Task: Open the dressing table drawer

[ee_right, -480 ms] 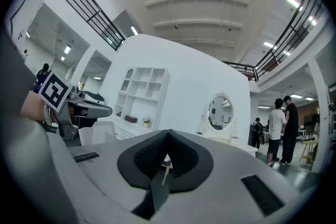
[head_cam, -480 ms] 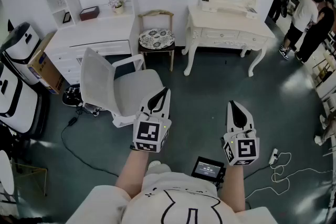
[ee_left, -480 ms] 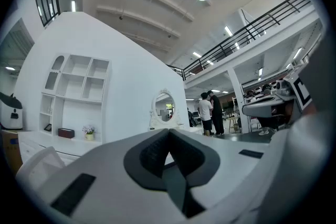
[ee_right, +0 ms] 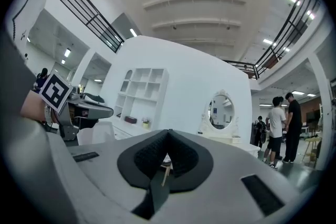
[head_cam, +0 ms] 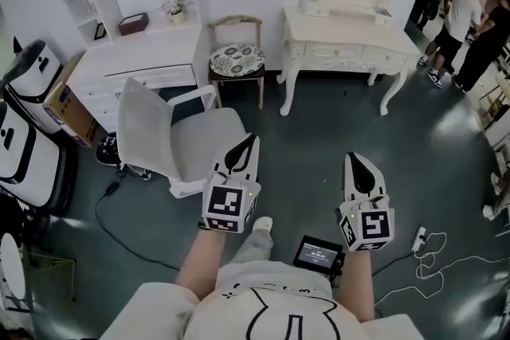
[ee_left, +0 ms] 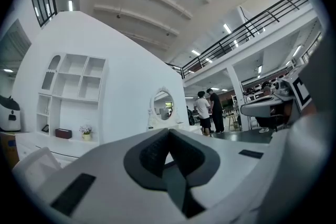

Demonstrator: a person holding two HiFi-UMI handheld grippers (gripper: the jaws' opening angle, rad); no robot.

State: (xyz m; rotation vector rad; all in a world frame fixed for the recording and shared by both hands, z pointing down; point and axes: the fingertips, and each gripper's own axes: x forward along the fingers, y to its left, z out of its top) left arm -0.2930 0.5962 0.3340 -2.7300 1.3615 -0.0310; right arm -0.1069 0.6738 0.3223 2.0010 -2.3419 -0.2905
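Against the far wall, the dressing table [head_cam: 343,26] stands with its drawer [head_cam: 335,52] closed. Left gripper [head_cam: 252,139] and right gripper [head_cam: 355,159]: jaws together, empty, held level, well short of it.

White left gripper [head_cam: 250,141] and right gripper [head_cam: 354,161], black-padded, each bearing a square-marker cube [head_cam: 225,205]; behind them, a white shirt [head_cam: 279,306] with black line-drawing.

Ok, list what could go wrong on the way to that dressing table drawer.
The power strip and loose cables lie on the floor to the right: a possible trip.
The left gripper and right gripper are shut; unless the fingers open first, they may just bump the drawer.
People stand near the right end of the dressing table and could block the approach.
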